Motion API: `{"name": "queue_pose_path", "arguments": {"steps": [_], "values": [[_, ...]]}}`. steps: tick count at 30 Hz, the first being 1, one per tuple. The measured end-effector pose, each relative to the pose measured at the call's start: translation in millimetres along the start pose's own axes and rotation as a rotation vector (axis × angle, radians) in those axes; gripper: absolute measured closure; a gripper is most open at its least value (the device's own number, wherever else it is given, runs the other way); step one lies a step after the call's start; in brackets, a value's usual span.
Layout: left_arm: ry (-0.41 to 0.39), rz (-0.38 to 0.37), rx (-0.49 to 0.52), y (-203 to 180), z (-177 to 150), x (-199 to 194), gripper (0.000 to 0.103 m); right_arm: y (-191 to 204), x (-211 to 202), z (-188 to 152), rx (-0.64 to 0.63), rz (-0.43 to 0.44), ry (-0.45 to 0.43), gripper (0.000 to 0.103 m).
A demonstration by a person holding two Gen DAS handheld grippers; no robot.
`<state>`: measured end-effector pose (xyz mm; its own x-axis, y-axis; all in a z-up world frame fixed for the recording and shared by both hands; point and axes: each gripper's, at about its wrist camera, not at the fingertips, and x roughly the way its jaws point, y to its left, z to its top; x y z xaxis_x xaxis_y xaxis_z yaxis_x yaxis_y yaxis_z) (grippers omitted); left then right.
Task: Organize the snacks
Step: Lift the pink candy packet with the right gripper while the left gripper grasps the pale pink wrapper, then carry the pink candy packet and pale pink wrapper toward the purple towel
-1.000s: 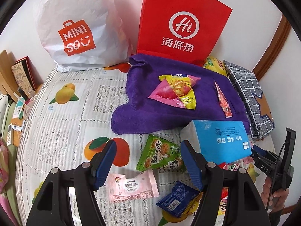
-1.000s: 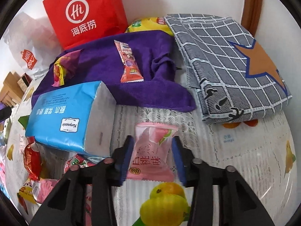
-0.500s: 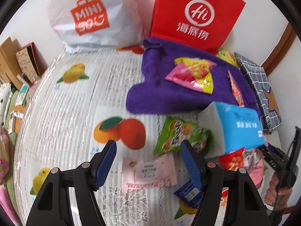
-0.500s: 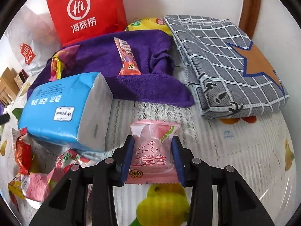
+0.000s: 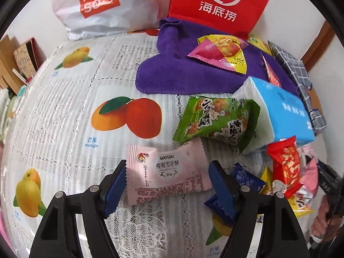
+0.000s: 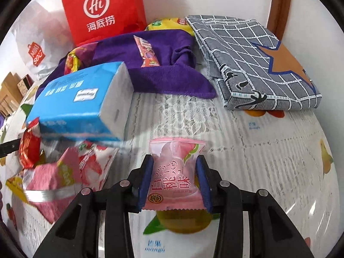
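Note:
My left gripper point(image 5: 167, 180) is open, its blue jaws on either side of a pale pink WOWO snack packet point(image 5: 167, 169) lying flat on the table. A green snack bag point(image 5: 217, 122) lies just beyond it. My right gripper point(image 6: 175, 178) is shut on a pink peach-flavour packet point(image 6: 174, 172) and holds it just above the tablecloth. A purple towel point(image 5: 182, 68) carries a yellow-pink snack bag point(image 5: 221, 53) and a slim pink stick packet point(image 6: 146, 51). A pile of red, blue and pink snacks point(image 5: 283, 172) lies at the right in the left wrist view.
A blue tissue pack point(image 6: 83, 101) leans over the snack pile. A red Haidilao bag point(image 5: 219, 4) and a white Miniso bag point(image 5: 96, 6) stand at the back wall. A folded grey checked cloth point(image 6: 253, 64) lies at the right. The fruit-print tablecloth point(image 5: 64, 118) covers the table.
My left gripper has moved down and forward, so the pale pink packet now lies between its open jaws. My right gripper keeps its hold on the peach packet, which has hardly moved.

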<state>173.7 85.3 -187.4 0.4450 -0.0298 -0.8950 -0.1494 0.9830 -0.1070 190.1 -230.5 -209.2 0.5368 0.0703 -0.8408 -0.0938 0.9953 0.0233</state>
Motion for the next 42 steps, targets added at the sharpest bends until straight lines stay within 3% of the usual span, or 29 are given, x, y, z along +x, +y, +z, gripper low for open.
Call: {"name": "queue_pose_path", "arguments": {"steps": [3, 6, 10, 18, 33, 42], "values": [[-0.021, 0.038, 0.027, -5.7, -2.5, 1.5, 0.030, 3.5, -2.8, -4.1, -0.013, -0.007, -0.003, 0.062], [-0.047, 0.090, 0.066, -12.8, -5.7, 1.2, 0.042, 4.3, -6.4, -9.1, 0.002, 0.001, 0.000, 0.062], [-0.054, 0.068, 0.089, -15.8, -7.4, -5.8, 0.063, 7.6, -12.3, -17.6, 0.001, 0.011, -0.001, 0.062], [-0.063, -0.004, 0.065, -11.5, -10.2, -21.7, 0.077, 16.9, -27.5, -26.7, -0.018, 0.027, -0.019, 0.063], [-0.149, -0.044, 0.072, -14.9, -22.0, -69.9, 0.085, 30.1, -66.5, -28.2, -0.049, 0.047, -0.087, 0.063], [-0.162, -0.082, 0.086, -22.9, -22.4, -84.9, 0.087, 38.0, -87.9, -24.8, -0.077, 0.050, -0.133, 0.063]]}}
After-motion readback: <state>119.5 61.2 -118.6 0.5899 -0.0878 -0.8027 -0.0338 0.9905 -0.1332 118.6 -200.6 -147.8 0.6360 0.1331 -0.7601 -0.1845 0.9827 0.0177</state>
